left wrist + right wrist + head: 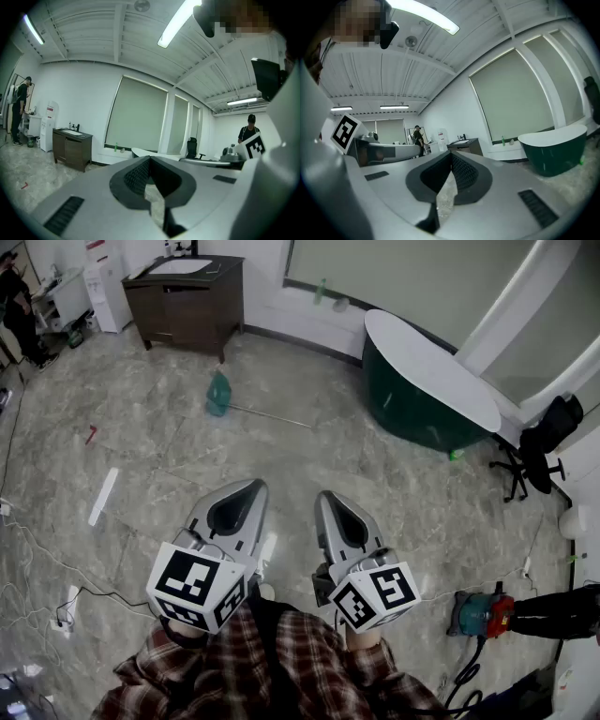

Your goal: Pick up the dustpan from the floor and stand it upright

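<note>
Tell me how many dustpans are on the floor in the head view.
1. The teal dustpan lies on the floor in front of the dark cabinet, its thin handle pointing toward the green tub. More could be hidden behind furniture.

No text can be read. The cubes (197,589) on the left gripper (246,488) and right gripper (328,498), at six o'clock, carry only black-and-white square codes; the red label (49,111) on the white dispenser (105,292) at eleven o'clock is too small

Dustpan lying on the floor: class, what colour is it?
The dustpan is teal green, with a thin pale handle. It shows best in the head view.
</note>
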Motion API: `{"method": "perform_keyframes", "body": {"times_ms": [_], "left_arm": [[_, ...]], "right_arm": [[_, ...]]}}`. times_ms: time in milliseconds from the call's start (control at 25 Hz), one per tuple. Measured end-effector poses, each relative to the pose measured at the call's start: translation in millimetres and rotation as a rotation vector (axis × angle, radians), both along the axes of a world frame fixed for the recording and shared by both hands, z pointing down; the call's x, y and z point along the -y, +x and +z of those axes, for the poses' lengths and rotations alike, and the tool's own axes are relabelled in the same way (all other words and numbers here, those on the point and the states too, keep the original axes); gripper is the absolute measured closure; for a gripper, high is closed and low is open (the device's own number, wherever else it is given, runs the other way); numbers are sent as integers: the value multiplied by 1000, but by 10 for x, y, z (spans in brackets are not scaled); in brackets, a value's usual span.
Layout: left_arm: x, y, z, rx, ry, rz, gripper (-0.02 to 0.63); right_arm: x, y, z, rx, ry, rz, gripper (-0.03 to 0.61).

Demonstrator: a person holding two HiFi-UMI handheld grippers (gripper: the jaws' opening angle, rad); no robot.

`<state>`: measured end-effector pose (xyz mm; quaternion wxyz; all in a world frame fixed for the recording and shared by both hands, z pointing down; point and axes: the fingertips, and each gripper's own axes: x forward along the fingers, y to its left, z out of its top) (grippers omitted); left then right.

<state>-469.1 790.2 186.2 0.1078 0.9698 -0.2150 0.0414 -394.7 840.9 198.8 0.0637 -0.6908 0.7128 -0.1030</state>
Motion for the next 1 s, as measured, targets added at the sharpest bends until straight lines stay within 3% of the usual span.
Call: {"method": "perform_keyframes", "body": {"times_ms": [240, 480, 1000], "left_arm": [[145, 25, 78, 9, -20, -3, 601], [661, 51, 136, -1, -39, -44, 601], [2612, 339, 26, -6, -30, -19, 601]], "right_arm": [[131, 99, 110, 33, -23, 13, 568], [583, 221, 195, 27, -55, 3, 568], [2641, 426, 80, 14, -44, -17, 568]]}}
